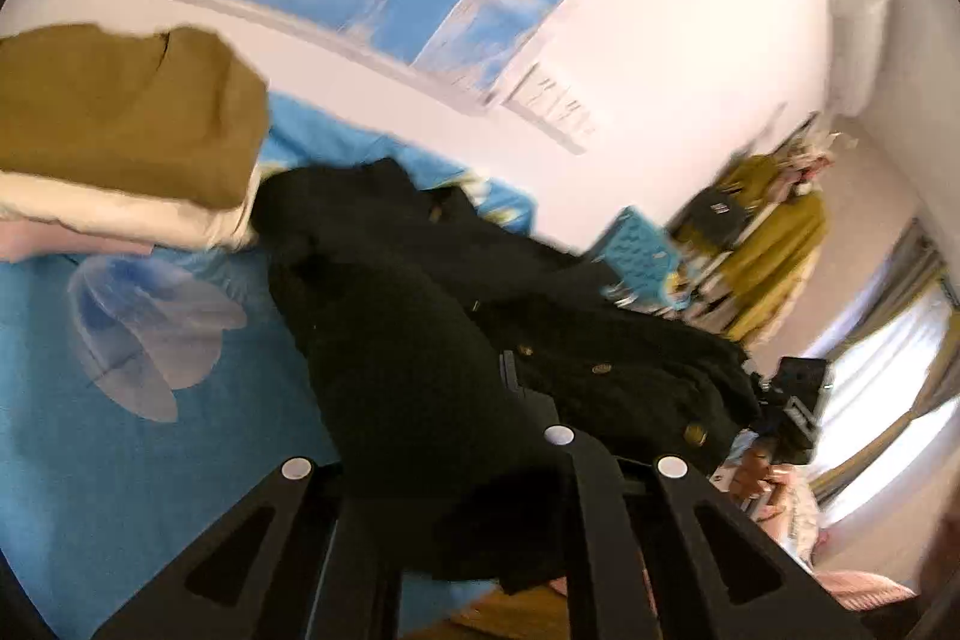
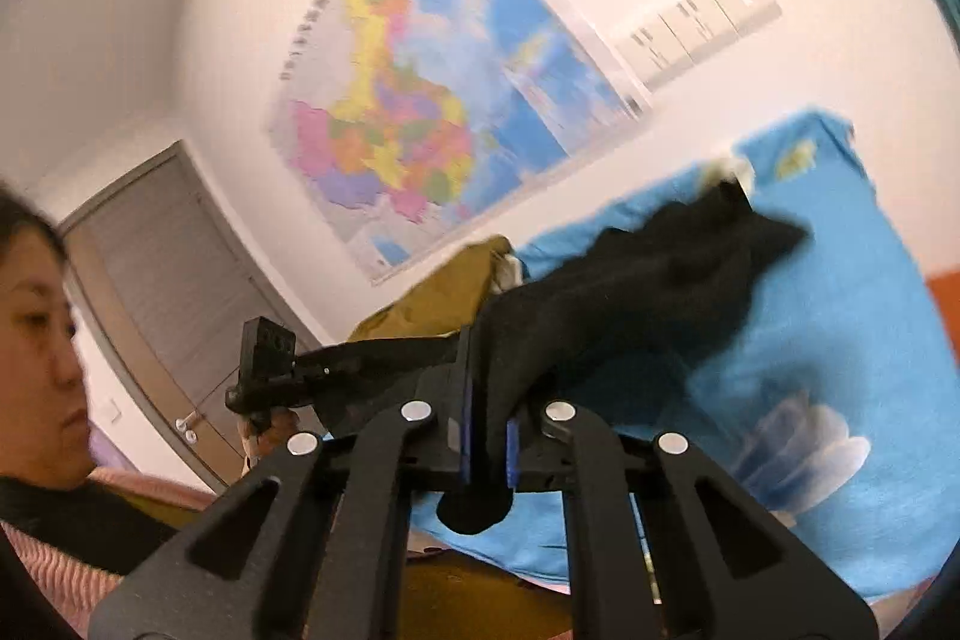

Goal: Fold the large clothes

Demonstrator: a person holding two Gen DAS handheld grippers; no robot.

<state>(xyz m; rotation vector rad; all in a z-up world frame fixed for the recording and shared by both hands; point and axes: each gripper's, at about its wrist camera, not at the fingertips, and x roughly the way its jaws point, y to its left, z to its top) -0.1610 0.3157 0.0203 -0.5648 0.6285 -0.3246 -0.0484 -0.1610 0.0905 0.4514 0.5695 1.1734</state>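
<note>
Black coat (image 1: 432, 316): lifted off the blue bedsheet (image 1: 120, 460), slung between both tongs. Left gripper (image 1: 480, 436) clamped on its cloth; right gripper (image 2: 486, 436) likewise clamped on a fold. Folded ochre garment (image 1: 126, 118) at ten o'clock; wall map (image 2: 432, 100) at twelve.

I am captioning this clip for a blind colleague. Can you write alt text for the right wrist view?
The right gripper is shut on a fold of a black garment, which trails back onto a blue bedsheet. The left gripper grips the same garment at left, with a mustard garment behind and a colourful wall map above.
</note>
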